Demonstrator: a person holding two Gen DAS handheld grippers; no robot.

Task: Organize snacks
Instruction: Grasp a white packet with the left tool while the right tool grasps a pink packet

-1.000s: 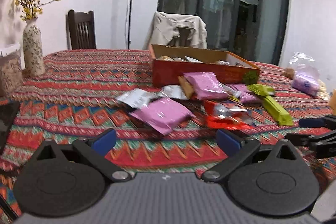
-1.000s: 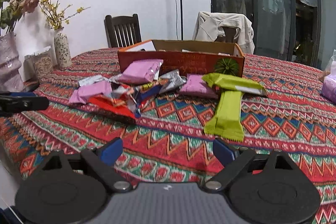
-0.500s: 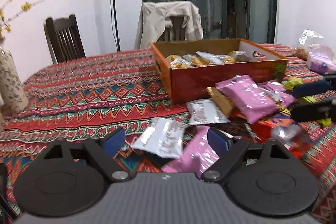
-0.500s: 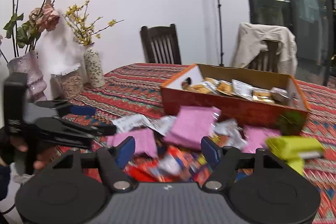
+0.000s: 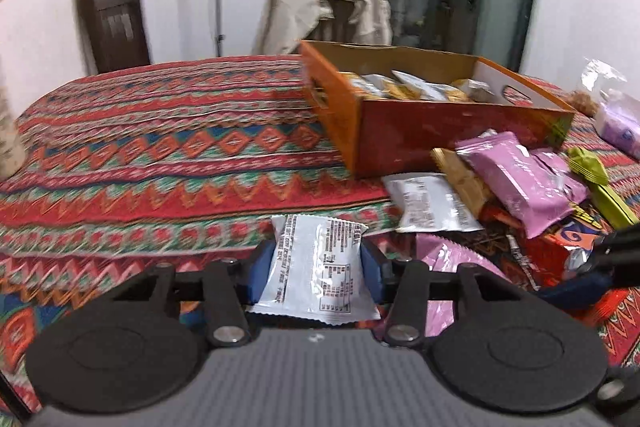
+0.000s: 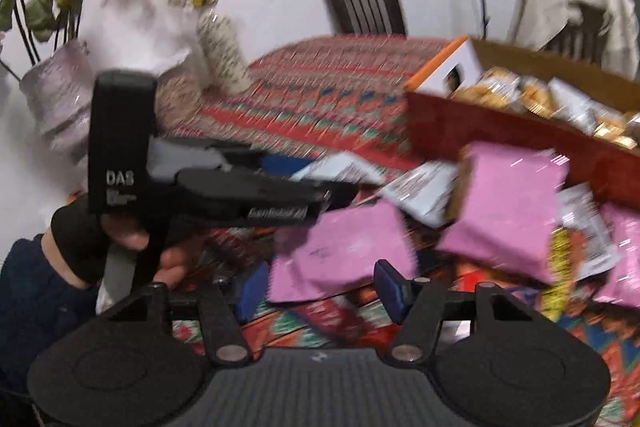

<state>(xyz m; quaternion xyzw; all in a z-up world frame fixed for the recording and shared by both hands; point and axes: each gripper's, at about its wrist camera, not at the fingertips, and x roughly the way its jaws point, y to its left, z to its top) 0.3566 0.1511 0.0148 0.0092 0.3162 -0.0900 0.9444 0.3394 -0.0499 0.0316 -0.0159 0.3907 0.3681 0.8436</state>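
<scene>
A heap of snack packets lies on the patterned tablecloth [image 5: 160,155] in front of an orange cardboard box [image 5: 440,131] that holds several packets. In the left wrist view my left gripper [image 5: 318,269] is closing, and its blue pads press the sides of a white snack packet [image 5: 316,259]. The right wrist view shows that gripper [image 6: 320,179] from the side, held by a gloved hand [image 6: 80,239]. My right gripper [image 6: 320,291] is closing over a pink packet [image 6: 340,251]. That packet lies between its blue pads and reaches past the right one, with no pressing visible. A second pink packet [image 6: 508,207] leans against the box [image 6: 500,131].
Two vases with flowers [image 6: 224,55] [image 6: 60,99] stand at the table's left side. A dark wooden chair [image 5: 114,23] and a chair draped with a beige jacket [image 5: 324,11] are behind the table. Green packets [image 5: 592,171] and a plastic bag [image 5: 616,115] lie at the right.
Both grippers moved forward into the pile. The left jaws closed from wide open onto the white packet. The right gripper swung left and its jaws narrowed over the pink packet.
</scene>
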